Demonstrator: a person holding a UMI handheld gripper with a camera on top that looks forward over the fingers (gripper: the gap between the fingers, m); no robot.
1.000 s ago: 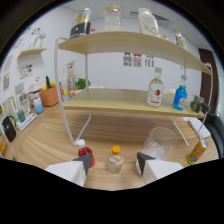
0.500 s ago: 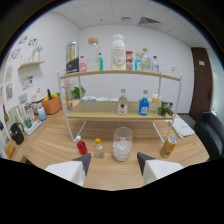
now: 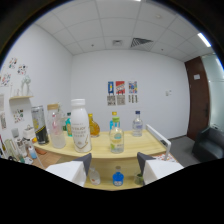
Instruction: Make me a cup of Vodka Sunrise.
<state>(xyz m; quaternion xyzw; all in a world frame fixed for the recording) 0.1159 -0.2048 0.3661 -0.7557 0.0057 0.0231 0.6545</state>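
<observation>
Hand-held gripper [image 3: 113,165] is raised level with the top shelf [image 3: 125,147]. Its fingers stand apart, nothing between them. Judged as a search or approach step: no bottle taken yet.

Top shelf, counted left to right:
- 1 dark jar [image 3: 40,125] at the far left
- 1 clear bottle [image 3: 56,131], with one or two more behind it, partly hidden, count uncertain
- 1 tall white bottle [image 3: 81,125], nearest the fingers, standing forward of the row
- 1 amber bottle [image 3: 93,126] behind it
- 1 clear bottle with a blue cap and green label [image 3: 116,136], middle of the shelf
- 1 clear water-type bottle [image 3: 138,125], set further back

Lower shelf, seen in the gap between the fingers: 1 clear bottle [image 3: 94,176], 1 blue bottle [image 3: 118,178], and something dark to their right that cannot be identified.

Bottles all stand upright and spaced, probably so each can be gripped singly. Labels cannot be read, so which is the vodka cannot be told. No cup is in view. Posters [image 3: 122,93] hang on the back wall.
</observation>
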